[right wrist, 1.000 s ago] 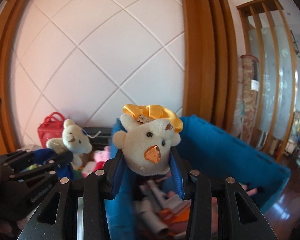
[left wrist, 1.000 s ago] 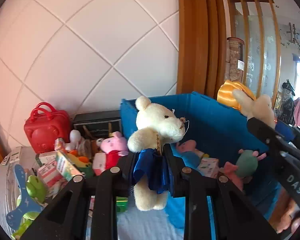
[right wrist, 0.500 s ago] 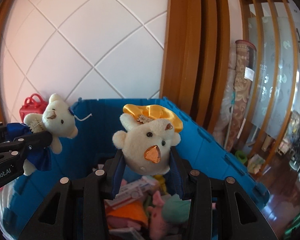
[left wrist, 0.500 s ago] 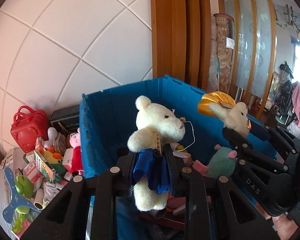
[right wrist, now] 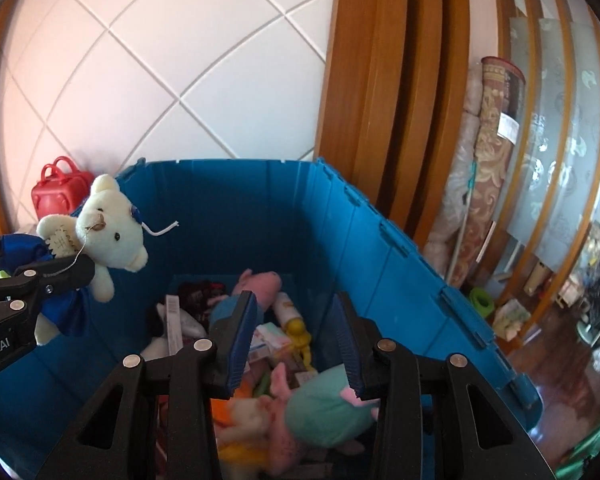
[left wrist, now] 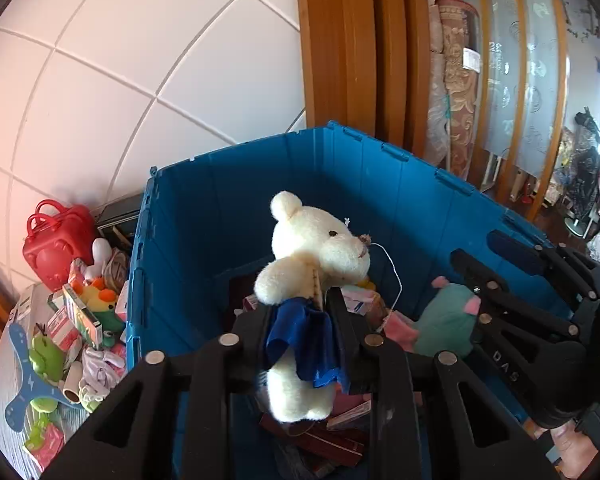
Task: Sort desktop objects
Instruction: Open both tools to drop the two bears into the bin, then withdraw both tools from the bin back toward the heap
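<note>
moved: right tool (right wrist: 296,336) has let go its yellow-capped plush, now apart, closing on nothing | left tool (left wrist: 300,332) clamped on white bear (left wrist: 316,248), opening, above blue crate (left wrist: 380,184) | left: toys heaped on tabletop (left wrist: 16,312)

You are working in a lived-in home, in a room off a hallway or living area. Behind you stands a white wall of large diagonal tiles (right wrist: 172,60) edged by a broad varnished wooden door frame (right wrist: 384,100). A rolled-up patterned carpet (right wrist: 488,152) leans beside tall frosted-glass partition panels in wooden frames (right wrist: 556,120). The polished dark wooden floor (right wrist: 560,368) reflects light, and clothes hang in the far corner (left wrist: 584,184). A large blue plastic storage crate (right wrist: 380,248) holds soft toys, and a small red plastic toy suitcase (left wrist: 56,240) sits among children's clutter.
</note>
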`<action>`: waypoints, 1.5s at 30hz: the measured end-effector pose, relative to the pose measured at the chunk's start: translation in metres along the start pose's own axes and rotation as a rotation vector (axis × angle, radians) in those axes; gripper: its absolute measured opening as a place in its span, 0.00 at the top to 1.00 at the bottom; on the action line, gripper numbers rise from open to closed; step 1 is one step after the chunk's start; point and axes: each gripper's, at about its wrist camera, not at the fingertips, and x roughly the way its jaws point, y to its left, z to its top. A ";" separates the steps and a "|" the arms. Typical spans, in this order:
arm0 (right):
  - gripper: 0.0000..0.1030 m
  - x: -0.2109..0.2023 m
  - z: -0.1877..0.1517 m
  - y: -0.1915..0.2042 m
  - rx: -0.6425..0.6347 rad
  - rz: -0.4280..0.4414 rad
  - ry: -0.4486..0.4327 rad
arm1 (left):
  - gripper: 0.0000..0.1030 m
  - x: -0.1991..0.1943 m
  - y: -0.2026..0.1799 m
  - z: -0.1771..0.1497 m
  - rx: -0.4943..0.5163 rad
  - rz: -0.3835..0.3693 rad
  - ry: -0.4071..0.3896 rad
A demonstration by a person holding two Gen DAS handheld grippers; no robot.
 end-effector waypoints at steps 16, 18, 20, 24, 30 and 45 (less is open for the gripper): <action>0.00 -0.020 0.010 -0.012 0.023 -0.061 -0.059 | 0.21 -0.019 0.012 -0.001 -0.021 0.087 -0.075; 0.00 -0.022 0.010 -0.007 0.010 -0.086 -0.061 | 0.20 -0.023 0.016 -0.002 -0.025 0.100 -0.087; 0.00 -0.024 0.012 -0.003 -0.001 -0.103 -0.064 | 0.17 -0.029 0.023 -0.004 -0.032 0.113 -0.103; 0.00 -0.030 0.015 0.007 -0.008 -0.103 -0.060 | 0.13 -0.043 0.043 -0.008 -0.060 0.135 -0.144; 0.00 -0.046 0.024 0.036 0.015 -0.020 -0.071 | 0.13 -0.072 0.089 -0.020 -0.128 0.140 -0.214; 0.00 -0.091 0.054 0.186 0.080 0.195 -0.161 | 0.13 -0.077 0.263 -0.094 -0.205 0.205 -0.125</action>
